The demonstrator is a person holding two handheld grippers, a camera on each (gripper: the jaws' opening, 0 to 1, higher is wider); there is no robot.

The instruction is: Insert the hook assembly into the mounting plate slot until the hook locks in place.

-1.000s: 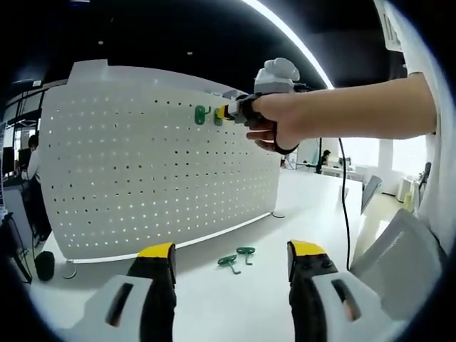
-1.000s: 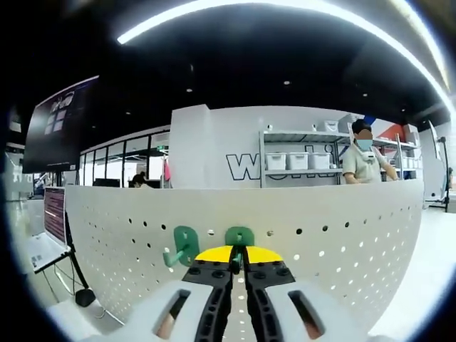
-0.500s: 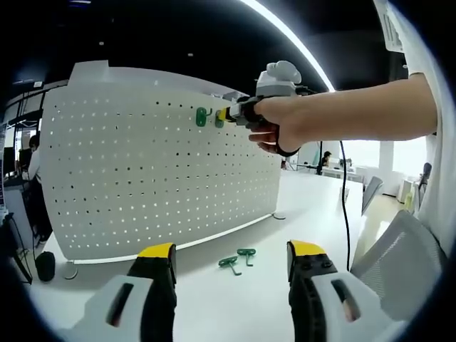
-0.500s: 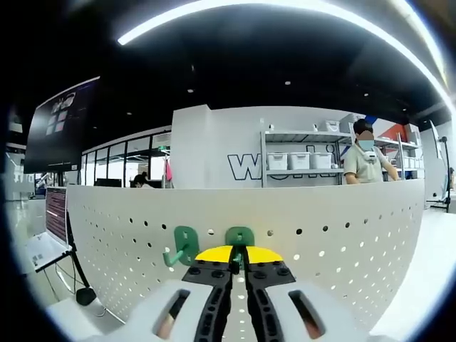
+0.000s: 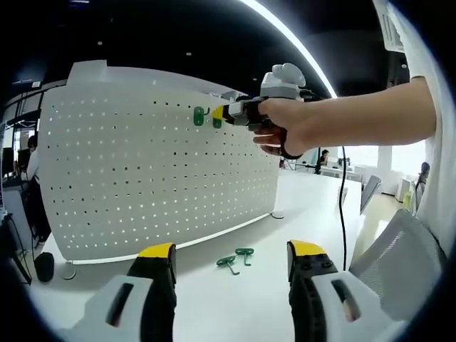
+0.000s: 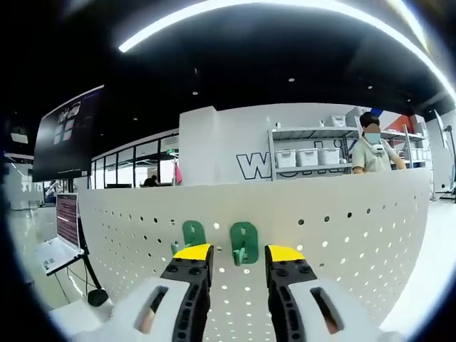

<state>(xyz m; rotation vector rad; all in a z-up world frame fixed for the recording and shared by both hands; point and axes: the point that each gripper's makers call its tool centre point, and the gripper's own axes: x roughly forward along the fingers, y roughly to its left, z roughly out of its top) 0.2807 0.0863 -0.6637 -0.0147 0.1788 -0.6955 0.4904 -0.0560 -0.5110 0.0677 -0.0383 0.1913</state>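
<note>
With a green hook (image 6: pixel 244 242) seated on the pegboard (image 6: pixel 342 235), the right gripper (image 6: pixel 236 254) is seen open before it, the left gripper (image 5: pixel 231 258) held open and empty above two spare hooks (image 5: pixel 236 258), one probably to be picked next

Dark ceiling overhead, one long light strip (image 6: pixel 285 8) curving across it. Back wall is white, with shelves (image 6: pixel 313 153) carrying pale bins. Glass partitions (image 6: pixel 135 167) off to one side, and a white tabletop (image 5: pixel 235 299) spreads below.
</note>
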